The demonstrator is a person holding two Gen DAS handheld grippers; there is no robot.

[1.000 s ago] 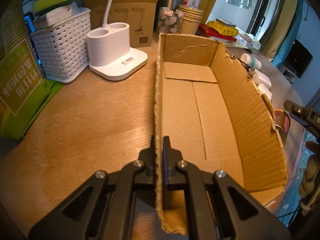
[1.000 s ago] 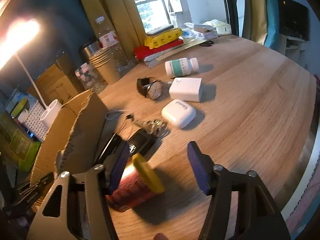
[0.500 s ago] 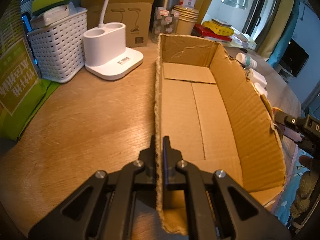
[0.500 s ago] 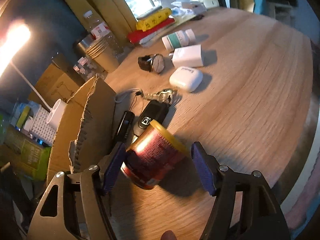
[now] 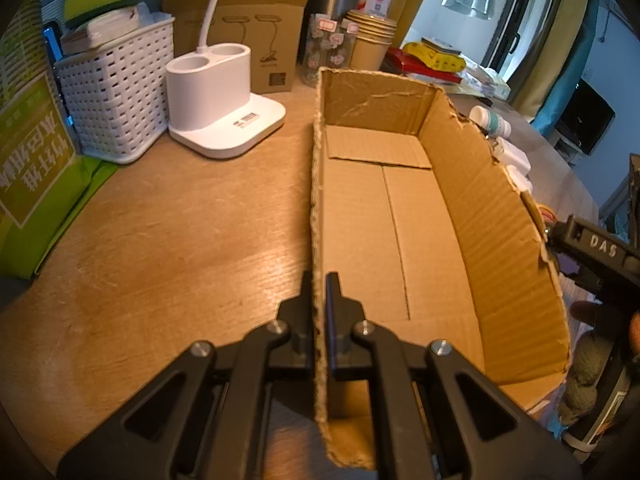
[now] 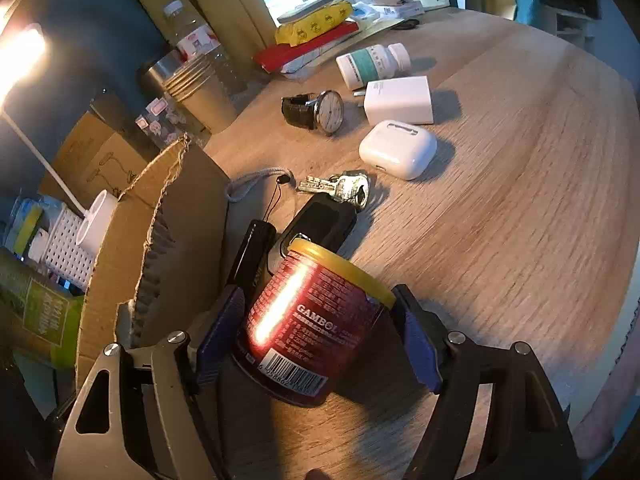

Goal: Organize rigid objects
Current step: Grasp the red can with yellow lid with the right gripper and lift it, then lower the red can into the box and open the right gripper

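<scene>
Left gripper (image 5: 319, 300) fingers clenched on the near wall of the cardboard box (image 5: 400, 216), right gripper (image 6: 316, 332) fingers spread, just been opening, either side of the red can (image 6: 312, 320) lying tilted on the tabletop (image 6: 520, 200) beside the box, car key (image 6: 320, 220) and keys (image 6: 344, 188) just beyond

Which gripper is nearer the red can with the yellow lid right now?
Right. The right gripper straddles the red can, its jaws just opened wider and not pressing it. The left gripper is clamped on the cardboard box wall, across the box from the can.
</scene>
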